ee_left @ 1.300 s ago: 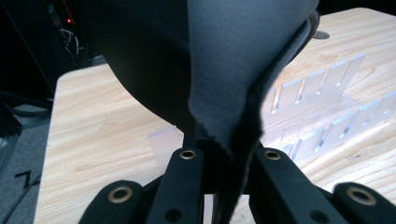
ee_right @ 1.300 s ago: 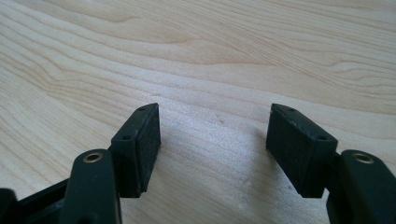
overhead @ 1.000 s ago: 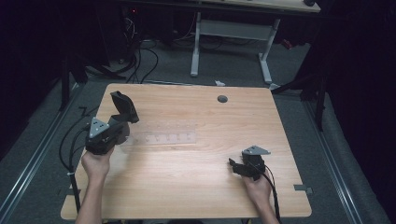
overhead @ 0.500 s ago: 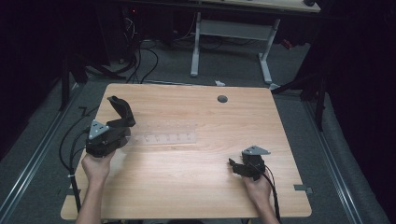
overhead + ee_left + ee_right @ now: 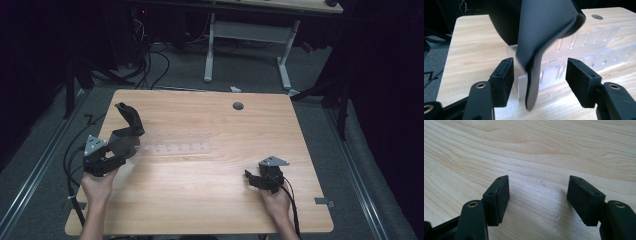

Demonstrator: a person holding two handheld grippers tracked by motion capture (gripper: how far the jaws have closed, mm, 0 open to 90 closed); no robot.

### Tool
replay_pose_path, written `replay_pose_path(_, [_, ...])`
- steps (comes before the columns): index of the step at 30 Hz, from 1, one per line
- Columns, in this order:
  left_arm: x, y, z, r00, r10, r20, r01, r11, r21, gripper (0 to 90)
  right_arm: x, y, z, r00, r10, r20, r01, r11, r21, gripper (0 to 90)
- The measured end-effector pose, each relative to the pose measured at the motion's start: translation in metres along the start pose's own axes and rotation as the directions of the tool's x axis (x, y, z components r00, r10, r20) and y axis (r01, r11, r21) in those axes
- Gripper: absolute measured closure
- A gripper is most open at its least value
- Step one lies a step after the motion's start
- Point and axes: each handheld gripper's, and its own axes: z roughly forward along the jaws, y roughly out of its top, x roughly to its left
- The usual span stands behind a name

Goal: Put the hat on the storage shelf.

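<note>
- A black flexible sheet [image 5: 541, 37], curled and bent over at its top, stands between the jaws of the left gripper [image 5: 540, 75]; its lower edge hangs down in the gap, and neither pad visibly presses on it.
- In the high view the same black sheet [image 5: 129, 125] rises from the left gripper [image 5: 102, 157] over the left part of the wooden table [image 5: 210, 200].
- The left gripper's jaws are spread wide; the sheet sits closer to the left pad, and whether it touches that pad I cannot tell.
- Just behind the sheet lies a clear plastic rack [image 5: 586, 47] with rows of slots, flat on the table; in the high view the clear rack [image 5: 175, 142] stretches rightward from the left gripper toward the table's middle.
- The left hand [image 5: 97, 185] grips its tool from the near edge.
- The right gripper [image 5: 537, 195] is released, jaws wide apart over bare wood with nothing between them.
- In the high view the right gripper [image 5: 260, 180] sits near the table's right front, well apart from the rack, held by the right hand [image 5: 275, 202].
- A round cable hole [image 5: 238, 106] sits near the far edge.
</note>
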Motion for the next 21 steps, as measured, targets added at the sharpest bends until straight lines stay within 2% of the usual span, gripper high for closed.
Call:
replay_pose_path(3, [0.002,-0.006,-0.011,0.9995,-0.030,-0.005,0.030,0.9995,-0.007,38.9,0.000,0.000,0.000,1.0000,0.000,0.000,0.000,1.000,0.000,34.9])
replay_pose_path(7, [0.005,-0.021,-0.021,0.9991,-0.037,-0.020,0.037,0.9993,-0.002,38.6,0.000,0.000,0.000,1.0000,0.001,0.000,-0.001,1.000,0.000,34.9])
replay_pose_path(12, [-0.001,-0.046,-0.029,0.9997,-0.011,-0.023,0.012,0.9988,0.047,38.4,0.000,0.000,0.000,1.0000,-0.002,-0.001,0.002,1.000,-0.001,34.9])
replay_pose_path(15, [-0.008,-0.059,-0.028,0.9993,0.030,-0.023,-0.028,0.9970,0.072,37.4,0.000,0.000,0.000,1.0000,-0.002,0.000,0.002,1.000,-0.001,34.9])
replay_pose_path(18, [-0.018,-0.069,-0.025,0.9988,0.049,-0.002,-0.049,0.9930,0.108,36.3,0.000,0.000,0.000,1.0000,-0.002,-0.001,0.002,1.000,0.000,34.9])
replay_pose_path(21, [-0.029,-0.082,-0.020,0.9958,0.088,0.024,-0.091,0.9834,0.157,35.1,0.000,0.000,0.000,1.0000,-0.004,0.000,0.004,1.000,-0.001,34.9])
